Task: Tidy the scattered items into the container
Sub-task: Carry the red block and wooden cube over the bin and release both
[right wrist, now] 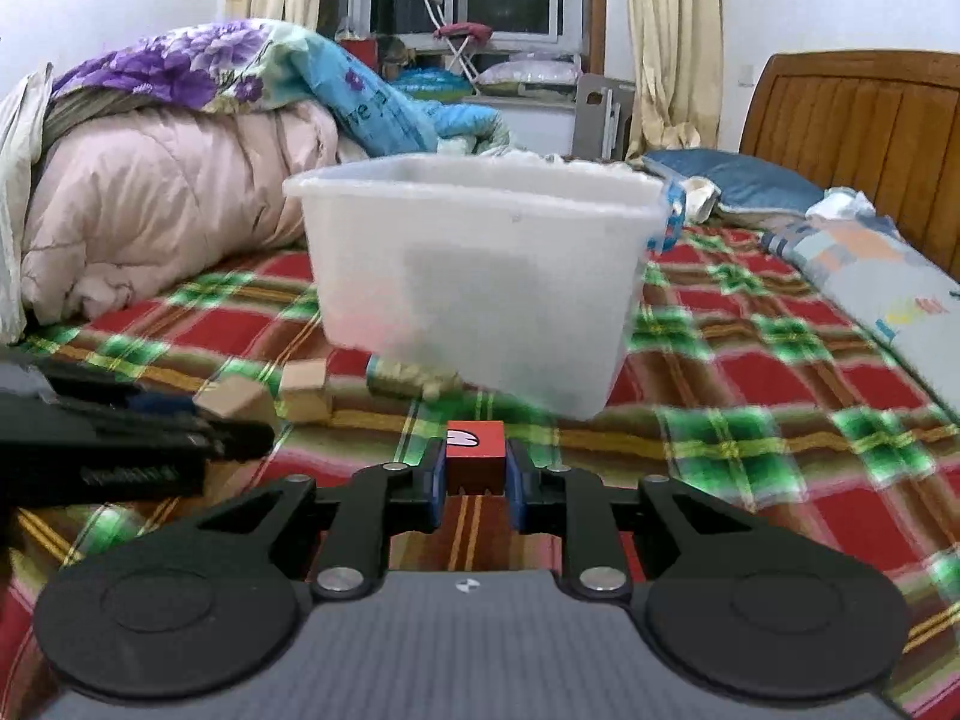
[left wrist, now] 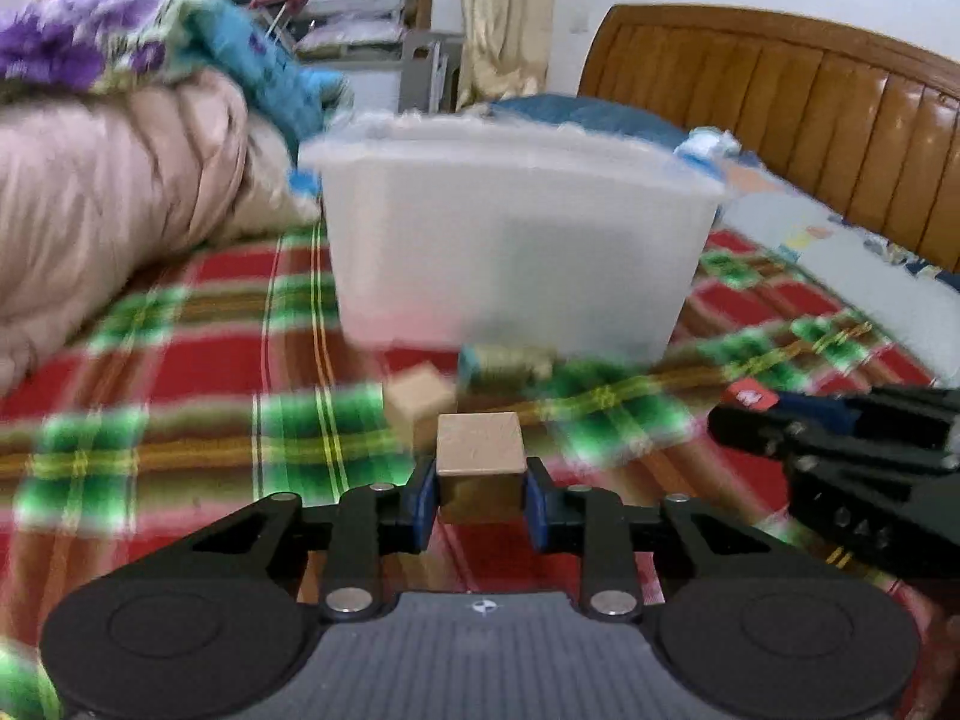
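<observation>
My left gripper is shut on a plain wooden cube and holds it above the plaid bedspread, in front of the translucent white container. My right gripper is shut on a red cube with a white mark on top, just short of the container. A second wooden cube and a blue-and-tan item lie by the container's base. In the right wrist view the held wooden cube, a loose wooden cube and the tan item show. The right gripper shows at the left view's right edge.
A pink quilt with a flowered blanket is piled on the left. A wooden headboard and pillows line the right side. The plaid bedspread stretches right of the container.
</observation>
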